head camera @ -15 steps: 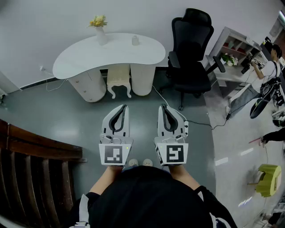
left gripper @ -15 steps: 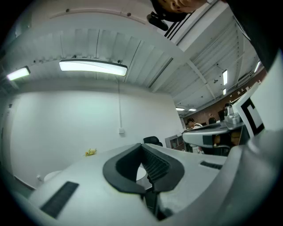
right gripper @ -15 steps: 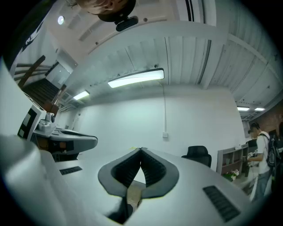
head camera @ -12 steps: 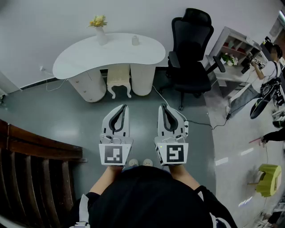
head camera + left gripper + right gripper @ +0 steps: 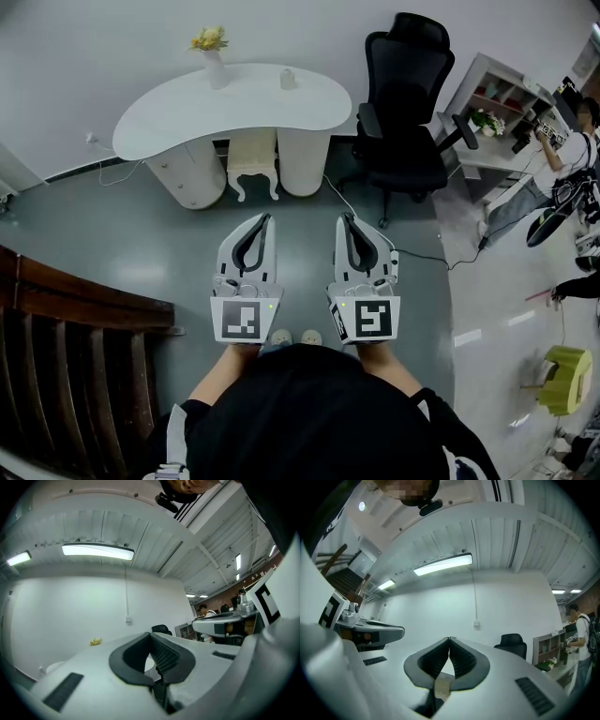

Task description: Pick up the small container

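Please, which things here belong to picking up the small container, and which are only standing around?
For the job: small container on the white table; left claw and right claw, both shut, nothing between them.

Only standing around: vase of yellow flowers, black office chair, white stool under the table, green stool, shelf unit.

White curved desk point(image 5: 234, 108), black office chair point(image 5: 405, 103)

Vase point(image 5: 214, 56) and small container point(image 5: 288, 79) stand on desk point(image 5: 187, 108), chair point(image 5: 405, 103) at its right.
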The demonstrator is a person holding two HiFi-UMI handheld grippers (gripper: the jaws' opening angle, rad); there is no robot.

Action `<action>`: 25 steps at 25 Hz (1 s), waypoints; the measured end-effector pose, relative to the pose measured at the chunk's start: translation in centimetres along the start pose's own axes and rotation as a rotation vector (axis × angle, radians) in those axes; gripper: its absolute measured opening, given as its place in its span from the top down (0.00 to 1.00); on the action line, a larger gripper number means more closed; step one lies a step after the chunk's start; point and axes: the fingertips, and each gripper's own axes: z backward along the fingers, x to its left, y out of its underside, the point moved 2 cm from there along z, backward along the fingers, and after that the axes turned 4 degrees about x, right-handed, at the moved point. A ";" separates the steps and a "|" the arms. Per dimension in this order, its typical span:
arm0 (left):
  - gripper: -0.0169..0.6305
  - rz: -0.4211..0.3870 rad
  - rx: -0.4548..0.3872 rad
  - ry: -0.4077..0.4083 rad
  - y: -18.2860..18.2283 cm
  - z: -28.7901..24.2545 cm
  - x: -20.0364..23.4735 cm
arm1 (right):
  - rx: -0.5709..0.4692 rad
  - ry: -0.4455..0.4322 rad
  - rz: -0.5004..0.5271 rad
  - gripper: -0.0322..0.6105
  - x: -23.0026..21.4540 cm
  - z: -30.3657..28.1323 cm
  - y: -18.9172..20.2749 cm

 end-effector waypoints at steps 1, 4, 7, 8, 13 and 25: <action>0.96 0.001 0.000 -0.001 0.0 0.0 -0.1 | 0.000 -0.001 0.001 0.92 0.0 0.0 0.0; 0.96 0.005 0.009 -0.005 0.1 -0.2 -0.4 | 0.001 -0.005 0.005 0.92 -0.3 0.1 0.2; 0.96 0.007 0.005 -0.010 0.1 -0.4 -0.7 | 0.001 -0.008 0.006 0.92 -0.7 0.1 0.2; 0.96 0.006 0.007 -0.012 0.1 -0.5 -0.7 | 0.001 -0.010 0.006 0.92 -0.8 0.0 0.3; 0.96 -0.011 0.008 -0.024 -0.2 -1.3 -1.2 | -0.001 -0.022 0.001 0.92 -1.9 -0.4 0.3; 0.96 0.012 0.029 -0.039 0.6 -3.9 -2.0 | -0.004 -0.055 0.001 0.92 -3.6 -2.2 1.2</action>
